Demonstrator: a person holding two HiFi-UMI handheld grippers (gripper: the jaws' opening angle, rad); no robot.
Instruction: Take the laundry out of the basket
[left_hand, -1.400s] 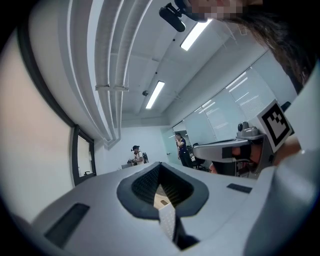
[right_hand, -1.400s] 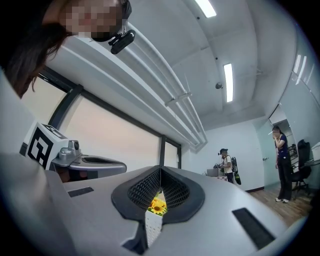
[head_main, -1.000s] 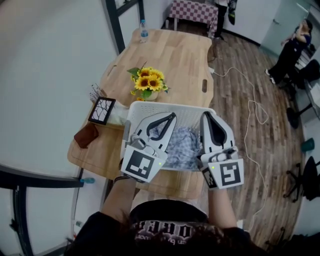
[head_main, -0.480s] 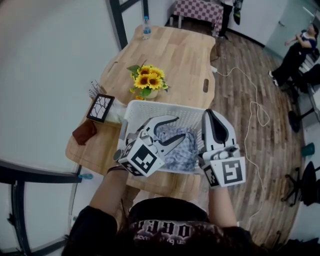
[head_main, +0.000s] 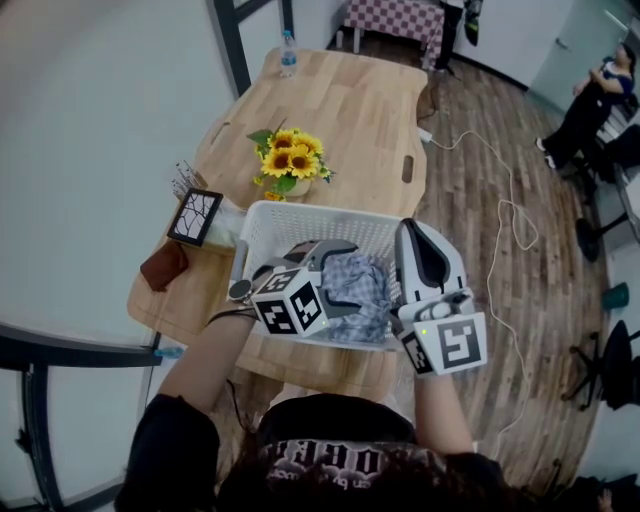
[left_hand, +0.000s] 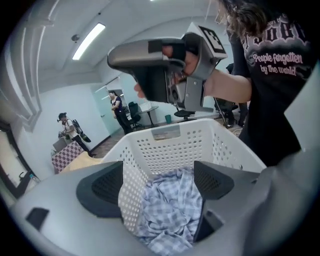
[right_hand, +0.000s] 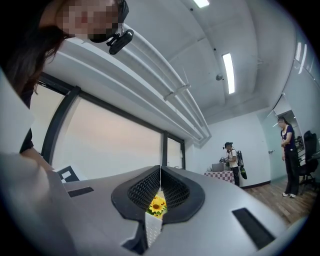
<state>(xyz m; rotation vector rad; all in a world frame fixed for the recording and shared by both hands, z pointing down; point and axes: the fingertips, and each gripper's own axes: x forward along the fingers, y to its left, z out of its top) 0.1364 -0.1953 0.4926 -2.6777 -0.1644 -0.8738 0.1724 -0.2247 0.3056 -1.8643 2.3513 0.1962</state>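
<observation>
The person is tilting the left gripper (left_hand: 157, 186) down into the white basket (left_hand: 172, 147). Its jaws, which have just been opening, are standing wide apart, with the blue-and-white checked laundry (left_hand: 167, 215) lying crumpled between and below them (the pads are not pressing on the cloth, and part of the basket's perforated wall is also showing between them). The laundry is sitting at the bottom of the basket, which is resting on the near end of the wooden table (head_main: 350, 110), just in front of the sunflowers (head_main: 287, 160). The right gripper (right_hand: 160, 184) is hanging over the basket's right rim, its jaws pressed together on nothing.
</observation>
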